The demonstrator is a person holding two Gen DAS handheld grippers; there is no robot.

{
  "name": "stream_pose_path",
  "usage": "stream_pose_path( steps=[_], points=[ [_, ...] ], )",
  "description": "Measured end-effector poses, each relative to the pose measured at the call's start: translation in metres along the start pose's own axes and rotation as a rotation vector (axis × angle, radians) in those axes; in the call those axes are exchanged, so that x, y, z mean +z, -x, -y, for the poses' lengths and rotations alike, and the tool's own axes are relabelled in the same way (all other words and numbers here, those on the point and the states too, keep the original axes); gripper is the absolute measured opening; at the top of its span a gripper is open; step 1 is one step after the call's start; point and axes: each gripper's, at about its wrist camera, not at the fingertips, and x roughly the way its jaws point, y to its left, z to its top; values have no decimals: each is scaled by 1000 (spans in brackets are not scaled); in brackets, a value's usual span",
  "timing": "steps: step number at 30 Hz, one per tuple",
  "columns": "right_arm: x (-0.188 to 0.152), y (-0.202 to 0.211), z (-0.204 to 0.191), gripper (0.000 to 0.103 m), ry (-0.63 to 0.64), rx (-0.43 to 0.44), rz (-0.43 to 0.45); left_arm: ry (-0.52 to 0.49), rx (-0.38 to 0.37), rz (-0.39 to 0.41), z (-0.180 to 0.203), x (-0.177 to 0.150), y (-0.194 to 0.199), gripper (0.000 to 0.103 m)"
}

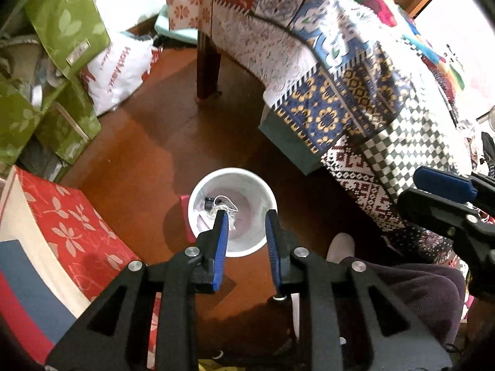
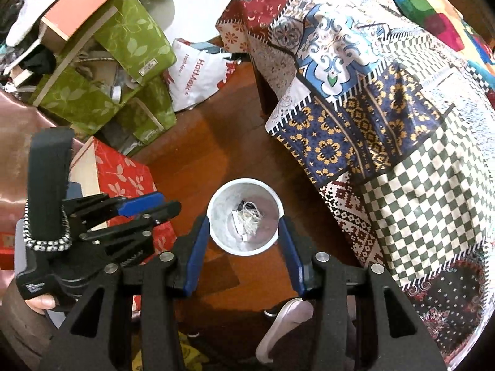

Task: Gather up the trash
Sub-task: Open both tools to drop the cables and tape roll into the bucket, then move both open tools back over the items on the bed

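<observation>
Left tool [image 1: 246,216]: released, nothing between its fingers, above the bin.
Right tool [image 2: 244,225]: released, spread wide, nothing held.
White trash bin [image 1: 198,194]: on the wooden floor [image 1: 148,142], holding crumpled trash [image 2: 247,216].

Below my tongs the white bin [image 2: 245,220] stands open-mouthed on bare wooden floor [image 2: 198,142]. I see the draped counter [image 2: 386,117] crowding its right, red box [image 2: 123,179] and green boxes [image 2: 130,46] hemming the left.

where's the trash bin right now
The white trash bin stands on the wooden floor, centre of both wrist views, between the red floral box and the patchwork-covered table.
</observation>
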Motion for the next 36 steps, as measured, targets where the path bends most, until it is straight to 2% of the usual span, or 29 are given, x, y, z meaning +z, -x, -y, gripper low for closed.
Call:
stream_pose_path(
  steps=[10, 19, 23, 27, 31, 33, 34, 36],
  points=[
    [-16, 67, 2, 43, -3, -12, 140, -47, -9, 187, 25, -2, 87, 23],
    [-42, 142, 16, 43, -4, -56, 299, -132, -7, 364, 79, -7, 162, 23],
    [-57, 178, 27, 43, 1, -107, 389, -172, -17, 439, 109, -10, 190, 23],
    [-67, 207, 43, 43, -14, -142, 464, -203, -30, 498, 139, -9, 211, 30],
    [-79, 233, 64, 43, -53, -165, 525, -251, -48, 544, 174, -6, 226, 33],
    [-84, 245, 77, 44, -75, -183, 545, -273, -65, 559, 192, -3, 229, 38],
    [-86, 250, 83, 46, -85, -193, 553, -280, -74, 564, 200, -1, 230, 40],
    [-91, 260, 98, 60, -110, -223, 580, -295, -93, 568, 217, 4, 230, 49]
  ],
)
